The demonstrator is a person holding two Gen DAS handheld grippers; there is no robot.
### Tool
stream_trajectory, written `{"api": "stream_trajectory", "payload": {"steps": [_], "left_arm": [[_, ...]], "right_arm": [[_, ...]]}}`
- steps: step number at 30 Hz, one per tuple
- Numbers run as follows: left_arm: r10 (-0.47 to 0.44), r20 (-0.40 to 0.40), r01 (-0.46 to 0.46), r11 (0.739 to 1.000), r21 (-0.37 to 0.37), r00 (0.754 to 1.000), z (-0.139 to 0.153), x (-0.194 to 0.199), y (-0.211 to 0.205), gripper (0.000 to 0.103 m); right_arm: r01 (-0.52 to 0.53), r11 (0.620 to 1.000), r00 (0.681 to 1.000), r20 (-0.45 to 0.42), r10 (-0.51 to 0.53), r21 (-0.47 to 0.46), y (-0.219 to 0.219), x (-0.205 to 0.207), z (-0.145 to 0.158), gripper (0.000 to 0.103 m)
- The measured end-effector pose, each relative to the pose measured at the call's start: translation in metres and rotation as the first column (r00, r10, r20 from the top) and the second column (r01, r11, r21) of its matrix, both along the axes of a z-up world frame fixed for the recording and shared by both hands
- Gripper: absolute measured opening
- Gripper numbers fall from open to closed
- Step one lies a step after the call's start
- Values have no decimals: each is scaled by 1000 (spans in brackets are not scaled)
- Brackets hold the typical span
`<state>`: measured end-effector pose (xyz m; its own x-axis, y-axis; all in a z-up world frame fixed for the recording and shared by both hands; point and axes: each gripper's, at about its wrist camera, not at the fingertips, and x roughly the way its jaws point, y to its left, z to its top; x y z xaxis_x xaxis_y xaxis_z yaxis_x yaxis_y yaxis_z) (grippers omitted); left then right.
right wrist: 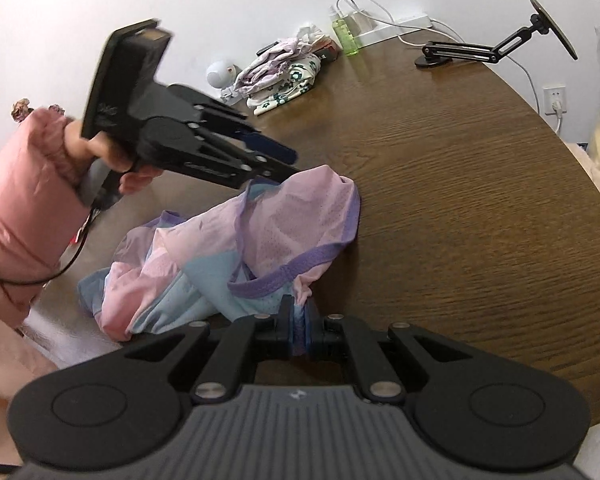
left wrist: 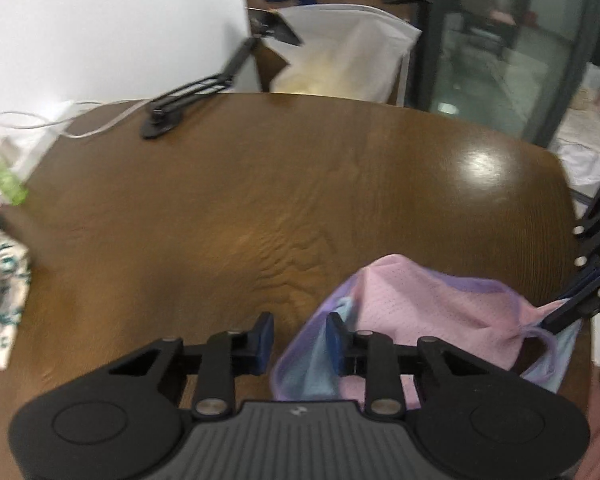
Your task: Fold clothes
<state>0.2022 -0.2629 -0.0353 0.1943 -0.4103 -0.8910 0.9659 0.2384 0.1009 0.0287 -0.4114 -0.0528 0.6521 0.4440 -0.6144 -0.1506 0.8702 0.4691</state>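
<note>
A pink sleeve and a hand at the left of the right wrist view carry the left gripper, which points down toward the upper edge of a pink, blue and purple mesh garment. Its jaws stand partly apart with nothing clamped between them; in the left wrist view the left gripper has its blue pads on either side of the garment's purple hem without pressing on it. The garment lies crumpled on the near part of the brown wooden table, one corner lifted. At the bottom centre the right gripper has its jaws together, clamped on a bunch of that garment's fabric; the same gripper shows at the right edge of the left wrist view, pinching the cloth there. Farther back on the table sits a pile of folded clothes near the wall, then a green bottle, then white cables, and at the far right a black jointed stand with a round plate on its end
</note>
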Motion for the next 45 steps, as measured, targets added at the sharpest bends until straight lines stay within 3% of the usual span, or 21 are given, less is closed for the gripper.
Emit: {"api": "stream_trajectory", "payload": {"steps": [3,4,7,9,11,14,15,18,21,23,25,28,30,32,38,40,45], "left_arm": [[-30,20,30,999,16,999,-5,-9,-3,18],[-28,37,27,999,28,999,-6,-13,-4,6],[16,164,-26,998,64,986,-12,-22,-3,2],[58,252,-79,994,74,966,-17,-21,3,2],[161,308,-179,983,32,938,-14,-11,20,2],[299,383,-300,952,-58,874,-5,-6,49,0],[303,385,-301,951,-67,872,-3,-9,58,0],[300,370,-297,953,-66,879,-4,-20,79,1],[334,309,-325,942,-84,890,-4,-22,93,10],[341,224,-321,939,-120,913,-2,-16,90,34],[338,146,-320,938,-133,930,-2,-7,80,50],[317,96,-306,946,-109,944,-7,5,60,48],[297,104,-292,954,-64,949,-12,11,46,42],[277,82,-276,961,-23,957,-19,17,38,28],[253,29,-254,967,19,967,-20,22,27,12],[267,72,-269,963,17,961,-23,18,21,2],[269,265,-265,963,-50,926,-11,-2,23,1]], "right_arm": [[-1,1000,1000,2,1,-1,0,1,0,5],[0,1000,1000,2,0,-1,0,1,0,5],[5,1000,1000,6,-5,-4,-1,2,0,5],[12,1000,1000,12,-12,-11,-2,4,2,5],[18,999,1000,20,-18,-33,-1,9,3,5],[17,998,999,38,-14,-67,3,21,6,5],[9,997,999,47,-6,-75,6,24,7,5],[-35,992,995,85,45,-118,20,35,13,5],[-55,990,994,89,67,-128,28,43,13,5],[-45,991,995,88,56,-125,28,44,13,5],[-31,993,995,89,42,-117,27,42,14,5],[-6,995,995,94,16,-103,24,36,14,5],[9,995,995,96,0,-94,20,33,14,5],[17,996,996,94,-9,-85,16,31,13,5],[15,998,996,91,-10,-54,8,31,10,5],[13,999,995,95,-8,-51,6,33,10,5],[34,997,994,107,-27,-71,2,36,14,5]]}}
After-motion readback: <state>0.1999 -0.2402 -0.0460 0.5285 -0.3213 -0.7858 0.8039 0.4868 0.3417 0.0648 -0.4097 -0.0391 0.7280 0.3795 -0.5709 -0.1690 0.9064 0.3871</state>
